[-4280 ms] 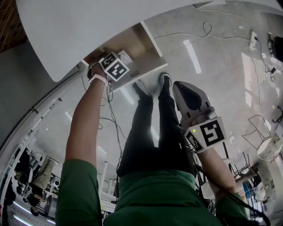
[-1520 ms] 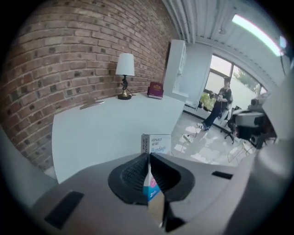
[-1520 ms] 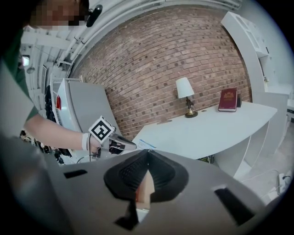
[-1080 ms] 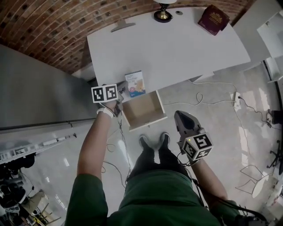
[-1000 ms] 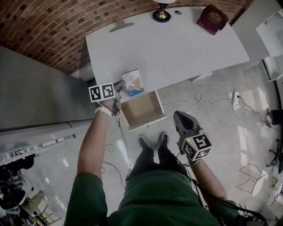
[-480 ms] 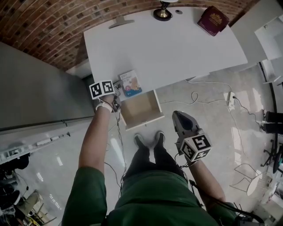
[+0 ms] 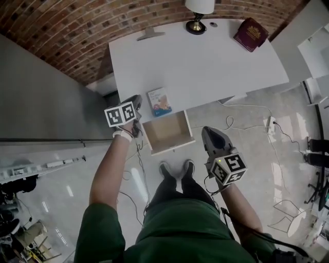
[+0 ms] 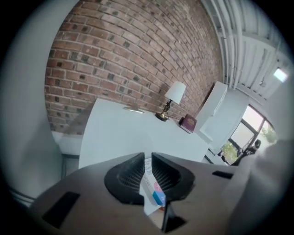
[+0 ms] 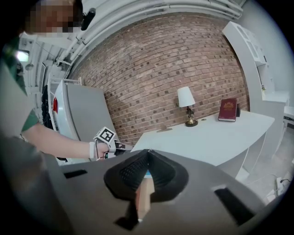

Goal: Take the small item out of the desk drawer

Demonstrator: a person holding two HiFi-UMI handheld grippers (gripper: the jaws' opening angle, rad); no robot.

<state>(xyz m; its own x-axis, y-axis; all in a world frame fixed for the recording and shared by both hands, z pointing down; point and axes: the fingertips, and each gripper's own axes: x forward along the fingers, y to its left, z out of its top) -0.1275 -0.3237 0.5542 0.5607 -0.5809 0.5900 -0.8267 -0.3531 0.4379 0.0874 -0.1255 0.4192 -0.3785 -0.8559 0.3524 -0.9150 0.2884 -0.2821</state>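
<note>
A small white and blue box (image 7: 160, 101) lies flat on the white desk (image 7: 205, 56) near its front edge. Just below it the wooden drawer (image 7: 167, 132) stands pulled out, its bottom bare. My left gripper (image 7: 136, 98) hovers to the left of the box, apart from it. Its jaws have just been opening and stand a narrow slit apart with nothing between them. In the left gripper view the box (image 8: 152, 189) shows through the gap of the left gripper (image 8: 147, 158). My right gripper (image 7: 208, 131) hangs shut and empty to the right of the drawer, and its jaws meet at the tips in the right gripper view (image 9: 146, 153).
A table lamp (image 7: 198, 13), a dark red book (image 7: 250, 34) and a flat grey piece (image 7: 150, 34) sit at the desk's far edge by the brick wall. Cables (image 7: 231, 120) and a power strip (image 7: 269, 123) lie on the floor. My shoes (image 7: 175, 169) stand below the drawer.
The left gripper brought the box up out of the drawer onto the desk, let go of it and drew back to the left. The right gripper has hardly moved.
</note>
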